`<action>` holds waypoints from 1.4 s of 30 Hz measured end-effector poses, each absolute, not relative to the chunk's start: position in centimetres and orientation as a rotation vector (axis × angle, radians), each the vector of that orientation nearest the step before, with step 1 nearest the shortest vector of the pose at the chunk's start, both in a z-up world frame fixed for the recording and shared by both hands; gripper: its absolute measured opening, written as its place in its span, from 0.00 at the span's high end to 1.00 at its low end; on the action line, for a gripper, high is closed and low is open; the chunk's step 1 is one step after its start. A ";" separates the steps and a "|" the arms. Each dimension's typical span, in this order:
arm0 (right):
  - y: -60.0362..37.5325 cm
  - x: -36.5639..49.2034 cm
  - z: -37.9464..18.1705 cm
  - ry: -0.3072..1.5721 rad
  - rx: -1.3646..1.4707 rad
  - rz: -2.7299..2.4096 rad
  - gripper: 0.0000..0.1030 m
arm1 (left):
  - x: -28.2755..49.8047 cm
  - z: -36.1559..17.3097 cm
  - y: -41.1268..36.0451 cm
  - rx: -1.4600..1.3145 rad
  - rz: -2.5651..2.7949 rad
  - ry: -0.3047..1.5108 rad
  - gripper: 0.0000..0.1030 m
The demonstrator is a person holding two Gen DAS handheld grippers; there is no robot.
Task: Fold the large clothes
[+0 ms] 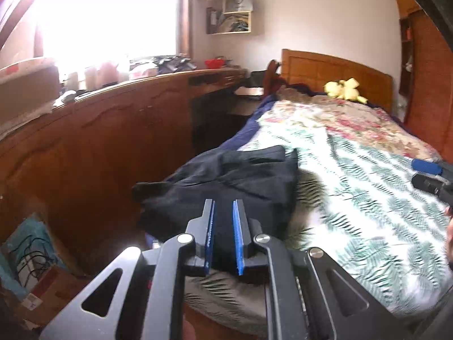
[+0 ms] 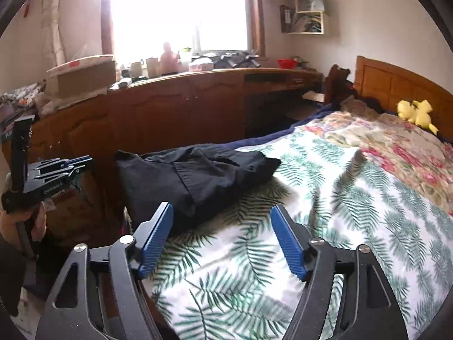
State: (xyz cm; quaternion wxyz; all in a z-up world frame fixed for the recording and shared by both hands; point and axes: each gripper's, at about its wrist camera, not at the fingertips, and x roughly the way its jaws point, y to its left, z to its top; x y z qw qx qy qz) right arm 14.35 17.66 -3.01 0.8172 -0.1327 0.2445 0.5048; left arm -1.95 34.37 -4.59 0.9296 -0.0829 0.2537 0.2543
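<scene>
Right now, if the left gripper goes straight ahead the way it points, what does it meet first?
Probably the dark garment bunched at the bed's near edge; the left gripper is aimed down at it with nothing between, though depth is unclear.

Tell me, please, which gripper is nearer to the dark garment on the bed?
Left, though narrowly. The left gripper hangs by the dark garment's near edge, touching nothing. The right gripper stands open beside it over the leaf-print bedspread.

A dark navy garment [image 2: 198, 175] lies loosely folded and rumpled in overlapping layers on the bed [image 2: 283, 255], near the edge facing the wooden cabinets, one end drooping over that side, resting on the palm-leaf patterned cover.
</scene>
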 end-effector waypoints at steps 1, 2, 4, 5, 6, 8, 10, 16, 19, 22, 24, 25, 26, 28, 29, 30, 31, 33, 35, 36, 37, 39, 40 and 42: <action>17.1 14.3 -3.0 0.519 -0.280 1.070 0.25 | -1.6 -4.2 33.4 -0.172 0.503 0.512 0.90; 16.2 14.2 -2.9 0.515 -0.278 1.057 0.23 | -1.3 -3.8 32.7 -0.172 0.489 0.506 0.90; 15.0 14.2 -2.8 0.512 -0.275 1.039 0.20 | -0.5 -3.2 31.2 -0.171 0.456 0.494 0.90; 14.0 14.2 -2.7 0.508 -0.266 1.027 0.20 | -0.1 -2.9 30.3 -0.170 0.434 0.488 0.89; 13.4 14.1 -2.6 0.506 -0.259 1.021 0.19 | 0.2 -2.6 29.7 -0.167 0.418 0.482 0.89; 11.9 14.1 -2.5 0.502 -0.246 1.002 0.19 | 0.9 -2.1 28.2 -0.157 0.377 0.475 0.89; 10.4 14.2 -2.4 0.496 -0.235 0.981 0.18 | 1.6 -1.8 26.7 -0.156 0.351 0.484 0.87; 5.1 14.3 -2.4 0.480 -0.198 0.915 0.18 | 3.9 -1.3 21.4 -0.122 0.282 0.511 0.84; 1.9 14.1 -2.7 0.478 -0.183 0.858 0.18 | 4.8 -1.6 18.2 -0.107 0.245 0.511 0.84; -2.1 13.4 -2.7 0.470 -0.163 0.779 0.18 | 5.6 -1.9 14.4 -0.096 0.189 0.510 0.84; -4.6 12.6 -2.5 0.455 -0.148 0.723 0.18 | 5.7 -2.0 12.5 -0.093 0.159 0.510 0.84; -5.9 12.1 -2.4 0.444 -0.138 0.698 0.18 | 5.8 -2.0 11.4 -0.092 0.141 0.509 0.84; -7.1 11.6 -2.2 0.436 -0.131 0.675 0.18 | 5.8 -2.1 10.3 -0.093 0.120 0.511 0.84; -9.0 11.1 -2.0 0.435 -0.121 0.643 0.18 | 5.8 -2.1 8.5 -0.091 0.092 0.516 0.84; -10.0 10.7 -1.9 0.435 -0.115 0.627 0.18 | 5.8 -2.1 7.4 -0.087 0.076 0.515 0.83; -11.3 10.2 -1.8 0.432 -0.106 0.608 0.18 | 5.8 -2.0 6.6 -0.081 0.068 0.514 0.83; -12.1 9.9 -1.7 0.428 -0.101 0.593 0.18 | 5.7 -2.0 5.7 -0.072 0.060 0.513 0.83; -13.6 9.3 -1.5 0.420 -0.093 0.559 0.18 | 5.5 -1.9 4.1 -0.063 0.038 0.512 0.83; -15.0 8.7 -1.5 0.416 -0.082 0.533 0.18 | 5.4 -1.7 2.8 -0.055 0.020 0.508 0.83; -15.8 8.4 -1.4 0.414 -0.073 0.520 0.18 | 5.3 -1.6 2.2 -0.047 0.014 0.503 0.83; -16.5 8.2 -1.3 0.414 -0.063 0.511 0.18 | 5.2 -1.4 1.6 -0.040 0.010 0.497 0.83; -18.0 7.7 -1.2 0.414 -0.040 0.492 0.18 | 5.1 -0.9 0.6 -0.034 0.001 0.486 0.83; -18.7 7.4 -1.0 0.411 -0.030 0.480 0.18 | 5.0 -0.4 0.0 -0.037 -0.010 0.478 0.83; -19.8 6.8 -0.7 0.402 -0.023 0.455 0.18 | 4.6 0.5 -0.8 -0.042 -0.023 0.459 0.83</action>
